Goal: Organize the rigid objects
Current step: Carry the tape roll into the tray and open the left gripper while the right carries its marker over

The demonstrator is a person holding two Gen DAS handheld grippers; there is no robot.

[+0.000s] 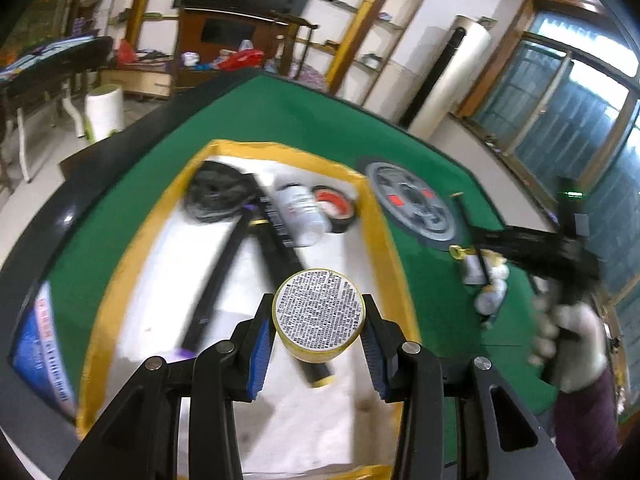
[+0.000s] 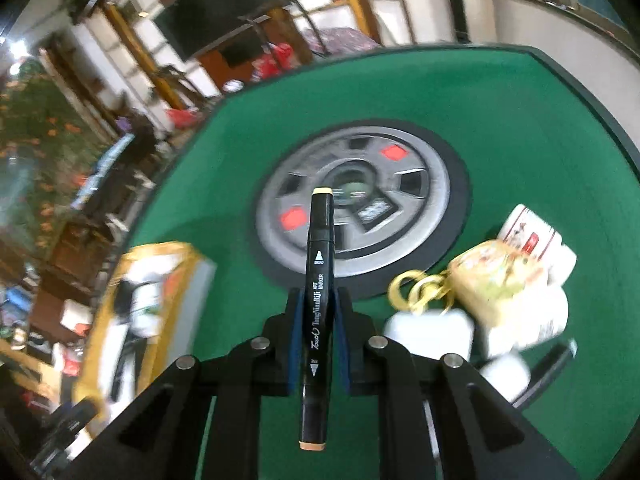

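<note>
In the left wrist view my left gripper (image 1: 318, 320) is shut on a round yellow tin (image 1: 319, 312) with a printed label on its end. It hangs over a white tray with a yellow rim (image 1: 372, 216). In that tray lie a black roll (image 1: 216, 196), a white bottle (image 1: 300, 216), a red and black tape roll (image 1: 336, 206) and long black sticks (image 1: 276, 224). In the right wrist view my right gripper (image 2: 317, 304) is shut on a black art marker (image 2: 319, 264), which points forward over the green table (image 2: 500, 120).
A grey disc (image 2: 360, 200) sits in the table's middle. To the right of the marker lie a cream tin with gold rings (image 2: 488, 284), white jars (image 2: 536, 236) and a white case (image 2: 428, 332). A gloved hand (image 1: 568, 336) holds the right gripper. The yellow-rimmed tray (image 2: 132, 280) is at the left.
</note>
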